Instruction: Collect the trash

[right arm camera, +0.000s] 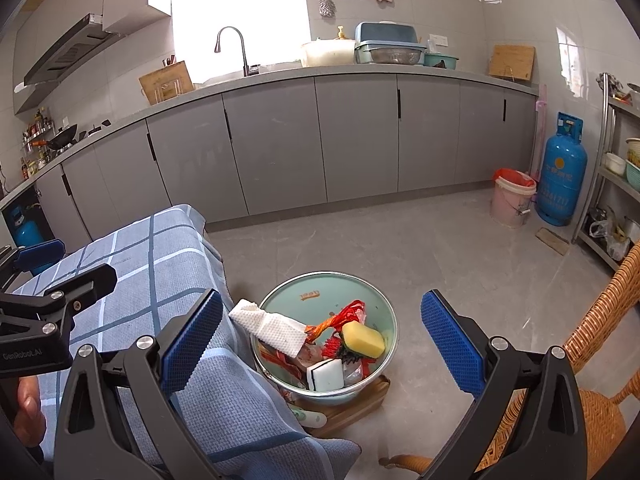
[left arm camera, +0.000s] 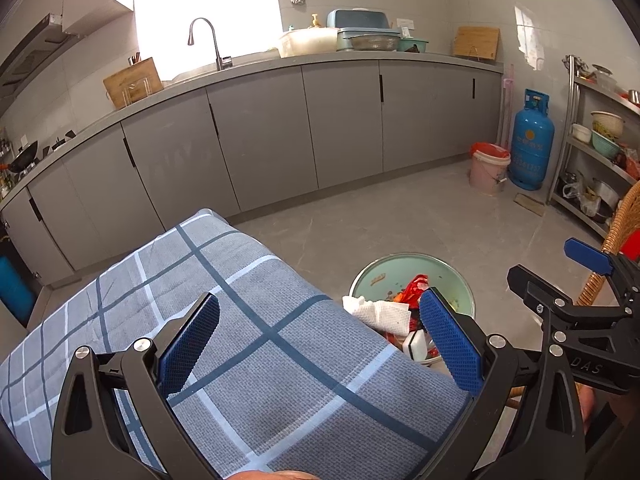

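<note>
Mint-green basin (right arm camera: 384,316), round, set on a wooden board (right arm camera: 360,404) on the floor just beside the cloth-covered table (right arm camera: 132,264). Contents: crumpled paper towel (right arm camera: 272,326) leaning over the near-left rim, yellow sponge (right arm camera: 364,340), white sponge block (right arm camera: 326,374), red wrappers (right arm camera: 344,316), assorted scraps.

Risk, judged: the paper towel overhangs the rim and touches the table cloth; a careless pass could brush it out onto the floor. The heap stands high, so any further piece dropped on top may slide off. The basin seems to sit off-centre on its board, and a knock to the rim might tip it.

Left hand-held gripper (left arm camera: 320,344): fingers spread wide, holding nothing, poised above the table cloth, basin just beyond its right finger. Right hand-held gripper (right arm camera: 322,344): fingers likewise wide apart and empty, above the basin, which shows between its fingers. No loose trash visible on the table top.
</note>
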